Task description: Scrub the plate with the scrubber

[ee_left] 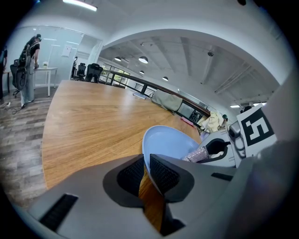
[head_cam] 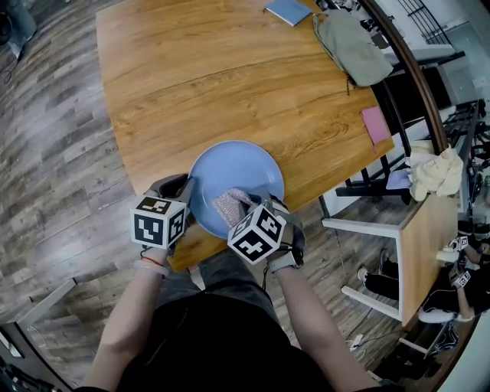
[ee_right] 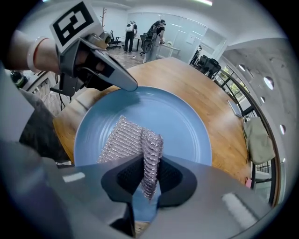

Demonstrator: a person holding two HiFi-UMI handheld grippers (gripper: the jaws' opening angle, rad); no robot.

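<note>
A light blue plate [head_cam: 245, 172] lies at the near edge of the wooden table [head_cam: 199, 84]. My left gripper [head_cam: 186, 200] is shut on the plate's left rim; in the left gripper view the plate [ee_left: 170, 142] rises edge-on between the pads [ee_left: 161, 175]. My right gripper [head_cam: 249, 205] is shut on a silvery mesh scrubber [head_cam: 228, 205], which rests on the plate's near part. In the right gripper view the scrubber [ee_right: 126, 142] stands folded between the jaws and spreads flat over the plate [ee_right: 187, 126], with the left gripper [ee_right: 124, 86] pinching the far rim.
A grey-green bag [head_cam: 351, 46], a blue booklet [head_cam: 289, 11] and a pink pad [head_cam: 375, 124] lie along the table's far right side. A white stool [head_cam: 371, 260] and a side counter with a cloth [head_cam: 436, 174] stand to the right. People stand far off in the room [ee_right: 154, 32].
</note>
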